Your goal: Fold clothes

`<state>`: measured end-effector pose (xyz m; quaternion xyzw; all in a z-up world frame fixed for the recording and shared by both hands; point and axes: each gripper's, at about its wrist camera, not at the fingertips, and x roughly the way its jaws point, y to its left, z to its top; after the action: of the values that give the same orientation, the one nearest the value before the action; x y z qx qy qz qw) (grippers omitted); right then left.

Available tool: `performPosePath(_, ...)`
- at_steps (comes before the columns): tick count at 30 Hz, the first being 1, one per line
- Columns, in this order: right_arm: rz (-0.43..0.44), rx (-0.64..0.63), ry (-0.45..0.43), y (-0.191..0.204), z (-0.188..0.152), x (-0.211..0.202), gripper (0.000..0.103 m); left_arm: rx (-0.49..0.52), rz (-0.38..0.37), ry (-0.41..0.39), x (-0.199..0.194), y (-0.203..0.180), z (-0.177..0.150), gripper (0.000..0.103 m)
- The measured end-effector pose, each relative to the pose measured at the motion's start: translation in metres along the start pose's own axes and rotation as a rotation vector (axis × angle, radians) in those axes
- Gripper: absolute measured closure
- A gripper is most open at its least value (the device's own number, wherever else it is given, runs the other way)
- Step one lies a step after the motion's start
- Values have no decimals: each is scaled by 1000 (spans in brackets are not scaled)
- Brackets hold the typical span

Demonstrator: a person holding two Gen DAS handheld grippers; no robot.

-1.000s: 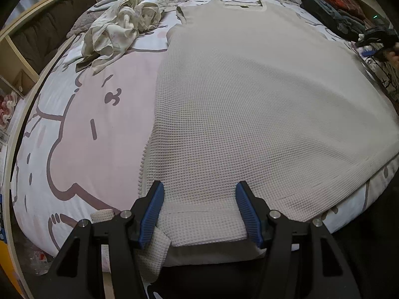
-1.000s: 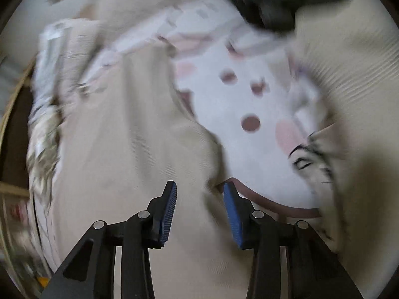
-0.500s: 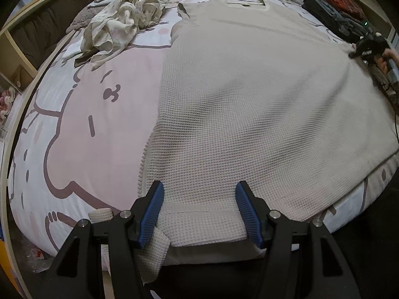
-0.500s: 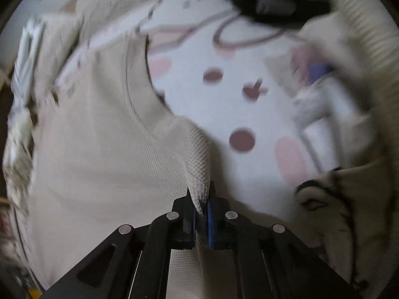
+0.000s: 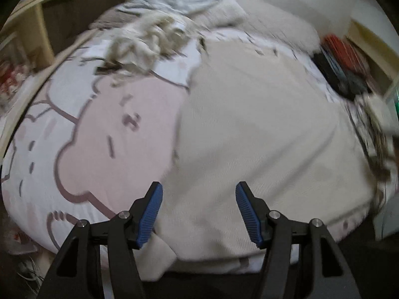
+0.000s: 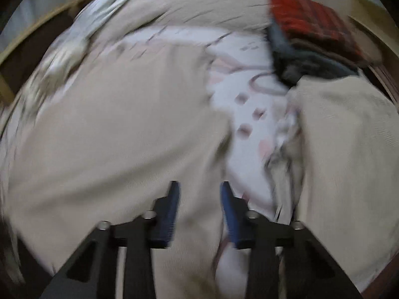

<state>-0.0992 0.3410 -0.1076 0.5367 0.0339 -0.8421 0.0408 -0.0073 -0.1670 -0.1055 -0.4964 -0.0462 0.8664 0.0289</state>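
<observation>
A beige waffle-knit garment [image 5: 254, 129] lies spread flat on the bed; it also shows in the right wrist view [image 6: 119, 134]. My left gripper [image 5: 199, 211] is open and empty, its blue pads apart above the garment's near hem. My right gripper [image 6: 199, 209] is open and empty over the garment's right edge, next to bare sheet. Both views are motion-blurred.
The bed has a pink and white cartoon sheet [image 5: 99, 134]. A crumpled cream garment [image 5: 147, 39] lies at the far left. A stack of red and dark folded clothes [image 6: 311, 37] sits at the far right. Another beige cloth [image 6: 349, 149] lies right. A wooden bed frame [image 5: 32, 25] borders the left.
My right gripper let go of the garment's edge and opened, then pulled back. My left gripper lifted and shifted away from the hem. Both cameras are moving fast.
</observation>
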Motion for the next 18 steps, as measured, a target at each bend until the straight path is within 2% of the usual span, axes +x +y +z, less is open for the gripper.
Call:
performPosePath(2,21,-49,104,12,-36,8,76,8,36,23,10,1,2,42)
performPosePath(6,-80,-122,278,15,-114,33,76,105,137,145,44,-4,-16,42)
performPosePath(8,-126,-150,201,11,-138,26,77,148,166,163,53,-5,-30,42)
performPosePath(11,-133,-88,211,6,-140,17,77,127,158,161,48,-1,-33,42)
performPosePath(15,-147,-132,232,9,-135,21,77,167,180,162,45,0,-39,42)
performPosePath(18,-145,-119,270,7,-124,15,77,114,144,182,38,5,-38,42)
